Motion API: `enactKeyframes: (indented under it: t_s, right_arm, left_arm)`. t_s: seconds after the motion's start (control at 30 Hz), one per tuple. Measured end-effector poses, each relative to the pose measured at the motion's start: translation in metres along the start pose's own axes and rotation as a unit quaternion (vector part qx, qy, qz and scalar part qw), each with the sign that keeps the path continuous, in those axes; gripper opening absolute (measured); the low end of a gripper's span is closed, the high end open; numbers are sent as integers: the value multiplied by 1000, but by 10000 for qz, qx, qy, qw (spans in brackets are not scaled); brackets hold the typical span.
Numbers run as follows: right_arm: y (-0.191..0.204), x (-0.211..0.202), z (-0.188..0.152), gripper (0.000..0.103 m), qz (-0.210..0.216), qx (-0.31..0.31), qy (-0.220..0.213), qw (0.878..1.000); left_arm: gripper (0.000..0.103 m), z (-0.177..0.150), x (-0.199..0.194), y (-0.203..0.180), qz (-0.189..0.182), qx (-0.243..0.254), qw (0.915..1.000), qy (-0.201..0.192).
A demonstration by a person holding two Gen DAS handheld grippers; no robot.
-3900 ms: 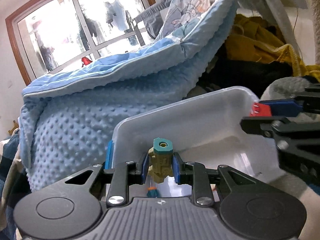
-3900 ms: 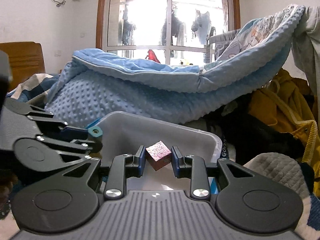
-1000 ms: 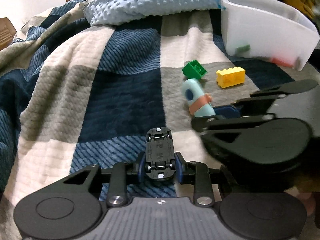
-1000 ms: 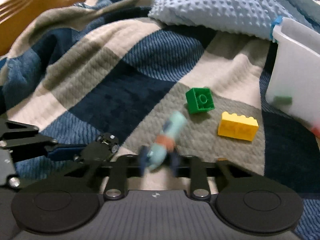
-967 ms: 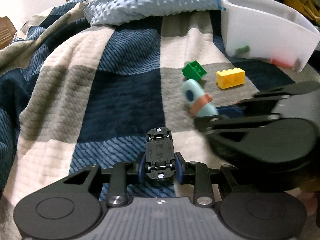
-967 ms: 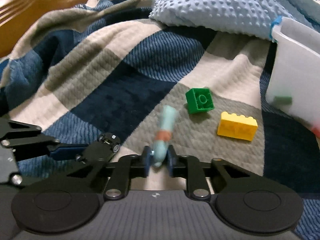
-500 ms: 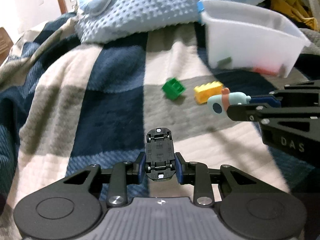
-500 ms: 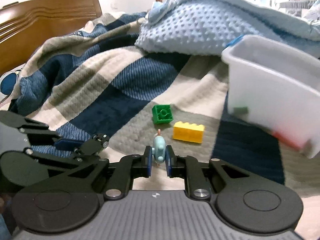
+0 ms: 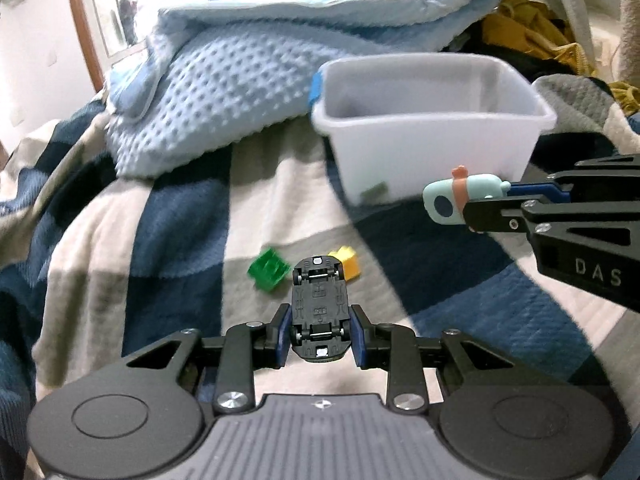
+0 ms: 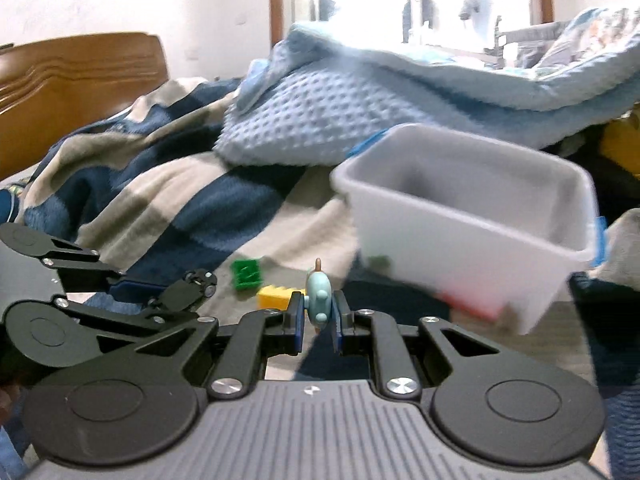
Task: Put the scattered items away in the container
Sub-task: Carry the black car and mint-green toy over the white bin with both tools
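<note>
Pale blue toy (image 10: 318, 295) clamped in right gripper (image 10: 317, 318), white bin (image 10: 472, 236) just beyond

The left gripper (image 9: 319, 326) is held up in the air, its fingers squeezed tight. The right gripper (image 10: 318, 316) is held beside it, squeezed tight too.

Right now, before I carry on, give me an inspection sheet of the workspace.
Surface: plaid quilt in blue, grey and cream, rumpled.
Job's things: white bin on the quilt, a few small items showing through its wall; green brick and yellow brick lying loose.
Clutter: dotted blue blanket behind the bin; yellow clothing beyond.
Grippers: left gripper shut on black toy car, underside up; right gripper shut on pale blue toy.
Cables: nothing seen.
Surroundings: wooden headboard, bright window.
</note>
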State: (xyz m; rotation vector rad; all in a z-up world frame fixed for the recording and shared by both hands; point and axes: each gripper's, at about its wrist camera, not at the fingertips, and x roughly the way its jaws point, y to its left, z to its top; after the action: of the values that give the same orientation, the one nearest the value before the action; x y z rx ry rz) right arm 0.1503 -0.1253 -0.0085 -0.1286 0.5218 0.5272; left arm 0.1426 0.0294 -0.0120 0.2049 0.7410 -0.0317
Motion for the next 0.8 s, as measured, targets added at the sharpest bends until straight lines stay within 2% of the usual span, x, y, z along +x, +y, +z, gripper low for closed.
enactKeyframes:
  t_s: [0.4, 0.8]
  right_arm:
    - [-57, -30, 32, 16, -516, 127, -566, 9970]
    - [-112, -2, 61, 16, -802, 369, -649, 9940]
  left_arm:
    - [33, 62, 2, -43, -223, 249, 9988, -369]
    - [33, 129, 28, -68, -162, 658, 9953, -693]
